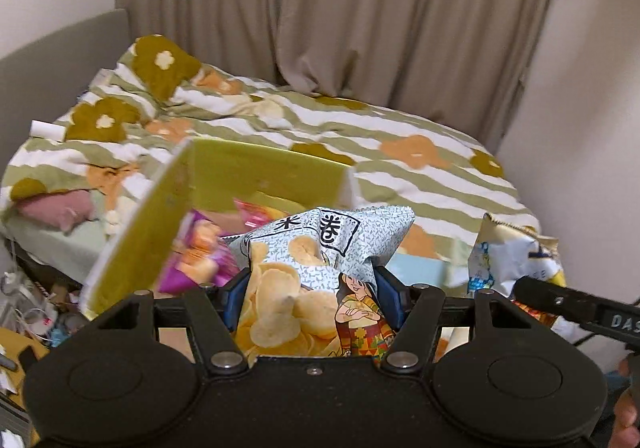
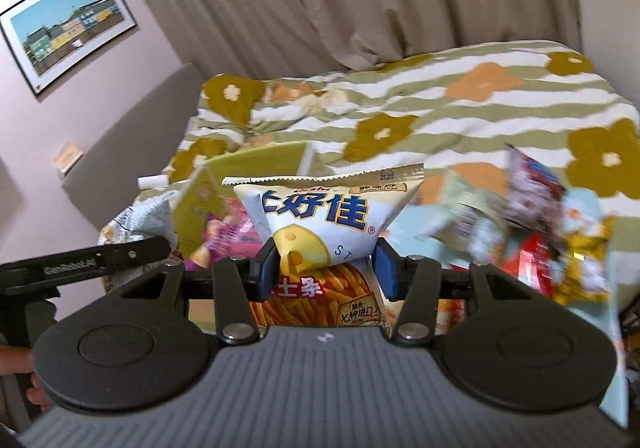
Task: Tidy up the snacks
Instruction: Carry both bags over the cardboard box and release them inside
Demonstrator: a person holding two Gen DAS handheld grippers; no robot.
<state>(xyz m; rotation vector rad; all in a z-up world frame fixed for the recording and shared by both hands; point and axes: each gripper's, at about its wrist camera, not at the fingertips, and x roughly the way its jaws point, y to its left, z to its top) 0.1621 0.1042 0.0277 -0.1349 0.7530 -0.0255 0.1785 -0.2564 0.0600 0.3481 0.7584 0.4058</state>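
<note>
left gripper (image 1: 310, 298): blue pads pinched on the grey-white chip bag (image 1: 316, 268); bag stands up between the fingers, top flaring above them
right gripper (image 2: 326, 268): pads squeezing the white-and-blue cheese-stick bag (image 2: 324, 215) at its waist; serrated top edge far side, fries print near side
box: yellow-green box (image 1: 224, 183) just beyond the left gripper, open side toward the camera, tilted; purple snack pack (image 1: 198, 256) and a pink pack (image 1: 256, 211) inside it
box, right view: same box (image 2: 256, 163) far-left of the held cheese bag
loose snacks: blurred pile (image 2: 540, 224) right of the right gripper, lying on a light-blue sheet (image 2: 408, 224); individual packs can't be told apart
surface: bed with striped floral duvet (image 1: 360, 135), green/white, orange and mustard flowers
room: beige curtain (image 1: 320, 7) behind the bed, grey headboard (image 1: 60, 59) far left, framed picture (image 2: 68, 27) on the wall
</note>
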